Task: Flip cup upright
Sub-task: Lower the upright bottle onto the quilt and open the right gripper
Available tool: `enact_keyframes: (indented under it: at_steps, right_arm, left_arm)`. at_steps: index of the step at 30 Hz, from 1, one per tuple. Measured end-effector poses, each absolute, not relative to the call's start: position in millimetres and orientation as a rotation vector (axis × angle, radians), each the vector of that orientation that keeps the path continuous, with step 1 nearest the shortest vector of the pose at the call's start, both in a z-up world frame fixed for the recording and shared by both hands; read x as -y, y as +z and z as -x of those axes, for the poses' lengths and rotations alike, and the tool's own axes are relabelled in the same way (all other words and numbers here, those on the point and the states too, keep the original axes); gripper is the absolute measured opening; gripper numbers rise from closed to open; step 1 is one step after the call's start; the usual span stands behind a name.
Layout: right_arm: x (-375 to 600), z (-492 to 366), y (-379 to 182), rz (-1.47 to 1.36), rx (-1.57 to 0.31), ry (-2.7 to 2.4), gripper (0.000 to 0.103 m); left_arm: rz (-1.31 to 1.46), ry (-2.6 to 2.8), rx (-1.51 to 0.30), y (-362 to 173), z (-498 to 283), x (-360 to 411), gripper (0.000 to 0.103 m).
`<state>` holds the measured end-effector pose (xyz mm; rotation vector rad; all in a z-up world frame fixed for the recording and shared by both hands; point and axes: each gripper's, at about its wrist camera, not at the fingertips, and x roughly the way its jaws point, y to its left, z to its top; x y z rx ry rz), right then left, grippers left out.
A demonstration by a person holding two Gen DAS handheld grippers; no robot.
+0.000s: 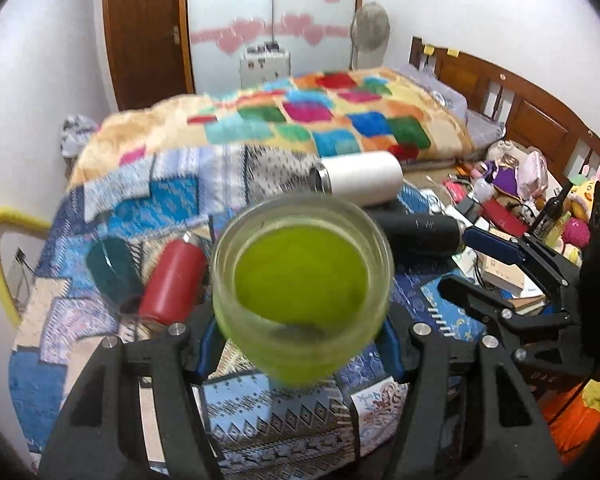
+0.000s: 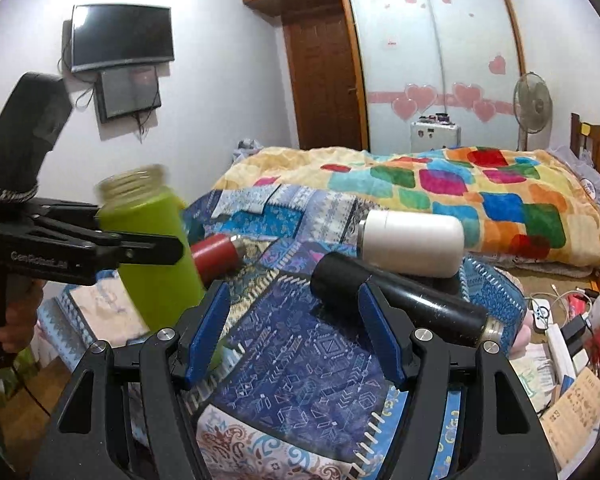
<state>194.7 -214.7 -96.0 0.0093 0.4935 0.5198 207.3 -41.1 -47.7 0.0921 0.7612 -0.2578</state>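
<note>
My left gripper (image 1: 300, 344) is shut on a green cup (image 1: 302, 288); its open mouth faces the left wrist camera. In the right wrist view the green cup (image 2: 156, 248) is held nearly upright, tilted a little, above the patterned blue cloth (image 2: 300, 360), with the left gripper (image 2: 132, 240) clamped on its side. My right gripper (image 2: 296, 320) is open and empty over the cloth, just in front of a black cup (image 2: 400, 296) lying on its side. It also shows in the left wrist view (image 1: 496, 264).
A red cup (image 1: 172, 280), a white cup (image 1: 360, 176), a black cup (image 1: 420, 232) and a teal cup (image 1: 112, 268) lie on their sides on the cloth. A colourful blanket (image 2: 460, 192) covers the bed behind. Clutter (image 2: 572, 340) lies on the right.
</note>
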Motion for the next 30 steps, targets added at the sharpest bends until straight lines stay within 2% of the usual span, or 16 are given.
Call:
enact_keyframes:
  at_steps: [6, 30]
  right_arm:
    - [222, -198, -87, -0.052, -0.464, 0.494, 0.064]
    - [217, -204, -93, -0.055, -0.485, 0.486, 0.065]
  left_arm:
    - [-0.092, -0.235, -0.696, -42, -216, 38, 0.063]
    - [-0.069, -0.252, -0.744, -74, -233, 41, 0.063]
